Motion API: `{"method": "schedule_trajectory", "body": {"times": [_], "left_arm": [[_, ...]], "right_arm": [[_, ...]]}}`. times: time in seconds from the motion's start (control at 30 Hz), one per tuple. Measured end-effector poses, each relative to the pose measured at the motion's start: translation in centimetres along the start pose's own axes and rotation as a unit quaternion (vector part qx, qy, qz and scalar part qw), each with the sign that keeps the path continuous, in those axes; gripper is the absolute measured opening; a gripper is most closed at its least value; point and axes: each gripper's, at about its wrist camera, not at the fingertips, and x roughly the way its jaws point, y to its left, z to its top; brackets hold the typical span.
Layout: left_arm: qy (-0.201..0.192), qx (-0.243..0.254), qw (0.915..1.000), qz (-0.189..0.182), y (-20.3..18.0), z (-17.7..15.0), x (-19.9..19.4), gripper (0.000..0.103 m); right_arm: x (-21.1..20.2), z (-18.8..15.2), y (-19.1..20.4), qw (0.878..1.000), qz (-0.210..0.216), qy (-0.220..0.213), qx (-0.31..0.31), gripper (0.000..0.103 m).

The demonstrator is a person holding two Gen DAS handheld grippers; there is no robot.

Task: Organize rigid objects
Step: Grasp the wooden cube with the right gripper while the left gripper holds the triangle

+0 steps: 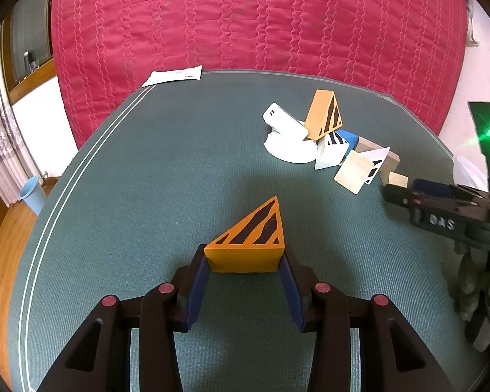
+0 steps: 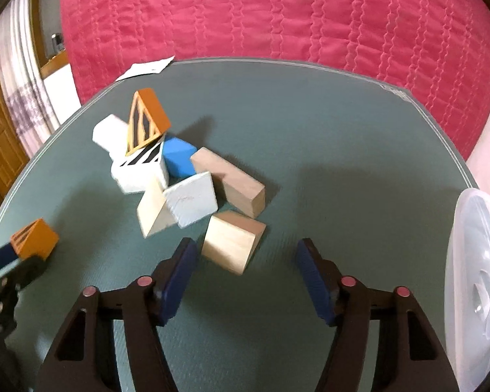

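My left gripper (image 1: 245,258) is shut on an orange wedge block with black stripes (image 1: 250,240), low over the green table; it also shows in the right wrist view (image 2: 34,238). My right gripper (image 2: 245,251) is open and empty, its fingers either side of a plain wooden block (image 2: 232,240) that lies just ahead of them. Behind it lies a pile of blocks: a second orange striped wedge (image 2: 148,121), a blue block (image 2: 178,158), white blocks (image 2: 194,201) and a long wooden block (image 2: 232,181). The pile also shows in the left wrist view (image 1: 330,137).
A translucent plastic container lid (image 2: 477,281) lies at the table's right edge. A white paper slip (image 1: 173,75) lies at the far left edge of the green table (image 1: 179,170). A red quilted bed (image 1: 245,16) stands behind. A blue bin (image 1: 32,194) stands on the floor at left.
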Motion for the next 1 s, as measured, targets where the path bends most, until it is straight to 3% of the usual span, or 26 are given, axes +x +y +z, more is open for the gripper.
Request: {"method": "schedule_trajectory", "body": {"times": [0.1, 0.27, 0.47, 0.77, 0.83, 0.93, 1.0], "left_arm": [[0.002, 0.001, 1.0, -0.001, 0.0, 0.0, 0.0, 0.045], [0.013, -0.005, 0.9999, -0.002, 0.1, 0.1, 0.5, 0.048], [0.019, -0.006, 0.9998, 0.0, 0.0, 0.3, 0.8, 0.062], [0.025, -0.003, 0.9997, 0.005, -0.4, 0.7, 1.3, 0.063], [0.025, 0.004, 0.9997, 0.004, -0.6, 0.7, 1.3, 0.061], [0.02, 0.019, 0.9996, 0.003, -1.1, 0.6, 1.2, 0.044], [0.018, 0.024, 0.9996, -0.003, -1.2, 0.5, 1.1, 0.044]], "right_arm": [[0.3, 0.3, -0.2, 1.0, -0.002, -0.001, 0.007, 0.058], [-0.1, 0.0, 0.0, 1.0, -0.01, -0.005, -0.001, 0.036], [-1.3, -1.2, -0.7, 1.0, 0.001, -0.006, -0.002, 0.035], [-4.2, -3.0, -1.3, 0.999, 0.031, -0.024, -0.007, 0.035], [-4.8, -3.3, -1.6, 0.999, 0.04, -0.026, -0.004, 0.035], [-5.7, -3.8, -2.4, 0.998, 0.055, -0.029, 0.006, 0.034], [-6.3, -4.0, -3.0, 0.997, 0.063, -0.03, 0.015, 0.029]]}}
